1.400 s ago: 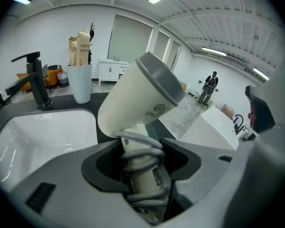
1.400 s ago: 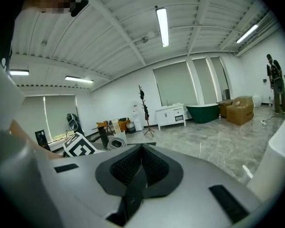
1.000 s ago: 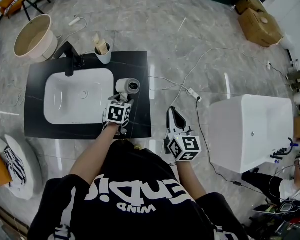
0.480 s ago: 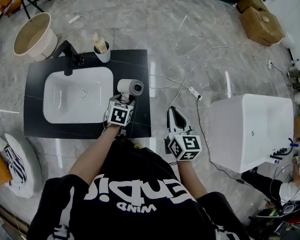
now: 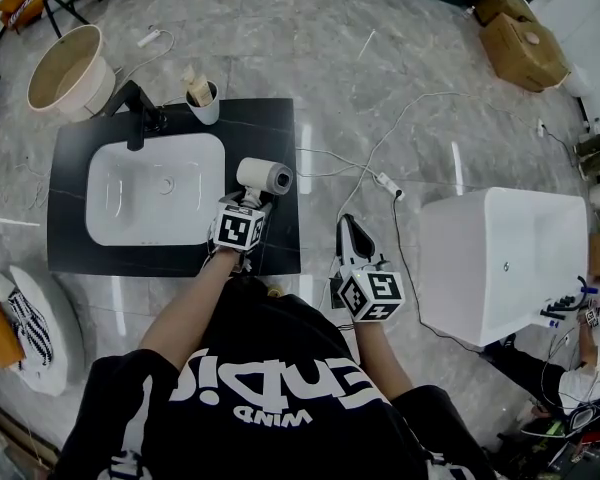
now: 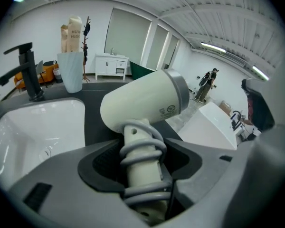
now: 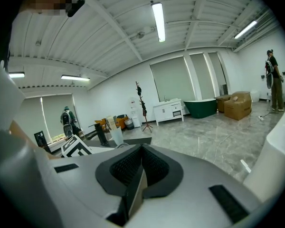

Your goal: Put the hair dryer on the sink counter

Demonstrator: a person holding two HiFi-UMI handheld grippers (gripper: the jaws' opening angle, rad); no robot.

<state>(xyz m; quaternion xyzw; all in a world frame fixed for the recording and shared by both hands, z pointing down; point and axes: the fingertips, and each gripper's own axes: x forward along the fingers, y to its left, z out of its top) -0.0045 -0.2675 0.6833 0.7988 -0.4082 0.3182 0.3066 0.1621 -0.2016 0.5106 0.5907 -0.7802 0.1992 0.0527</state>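
Note:
A cream hair dryer (image 5: 263, 176) with its grey cord coiled round the handle hangs over the right part of the black sink counter (image 5: 278, 128). My left gripper (image 5: 248, 200) is shut on the handle (image 6: 141, 172), just below the dryer's barrel (image 6: 142, 103). Its jaws have just been opening slightly, with the handle still between them (image 6: 141, 152). Whether the barrel touches the counter I cannot tell. My right gripper (image 5: 348, 230) is held over the floor to the right of the counter, shut and empty (image 7: 141, 163).
The counter holds a white basin (image 5: 155, 190), a black faucet (image 5: 135, 118) and a cup of brushes (image 5: 205, 103) at the back. A cable and power strip (image 5: 385, 185) lie on the floor. A white bathtub (image 5: 500, 258) stands at right, a round tub (image 5: 68, 68) far left.
The dryer's barrel has shifted slightly to the right over the counter, its nozzle turning more to the right. The right gripper has stayed where it was.

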